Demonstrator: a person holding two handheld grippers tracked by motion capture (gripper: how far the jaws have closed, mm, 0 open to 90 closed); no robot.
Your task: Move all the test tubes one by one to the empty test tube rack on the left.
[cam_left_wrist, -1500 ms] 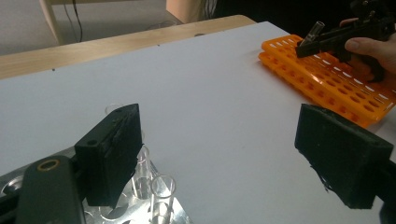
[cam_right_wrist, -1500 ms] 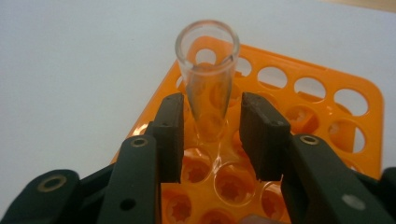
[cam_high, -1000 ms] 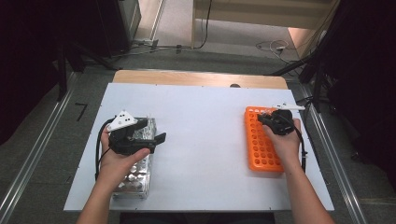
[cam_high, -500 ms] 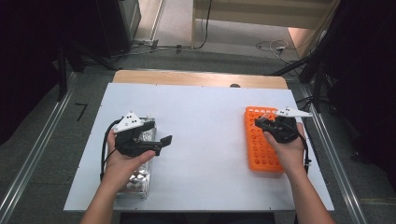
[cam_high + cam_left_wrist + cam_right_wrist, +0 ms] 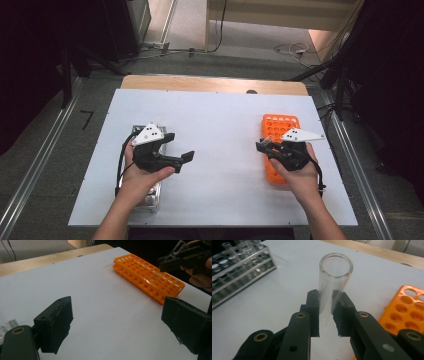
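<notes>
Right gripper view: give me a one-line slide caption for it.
Right tool shut on a clear glass test tube, open mouth facing the camera, between the metal tube rack and the orange rack.

Clear glass tube (image 5: 334,287), open-mouthed, pinched just beside orange rack (image 5: 409,310)

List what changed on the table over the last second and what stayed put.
The left gripper lifted off the clear tube rack and swung toward the table's middle, jaws open and empty. The right gripper, shut on a clear glass test tube, drew back toward the person along the orange plastic rack. Both racks stayed put.
</notes>
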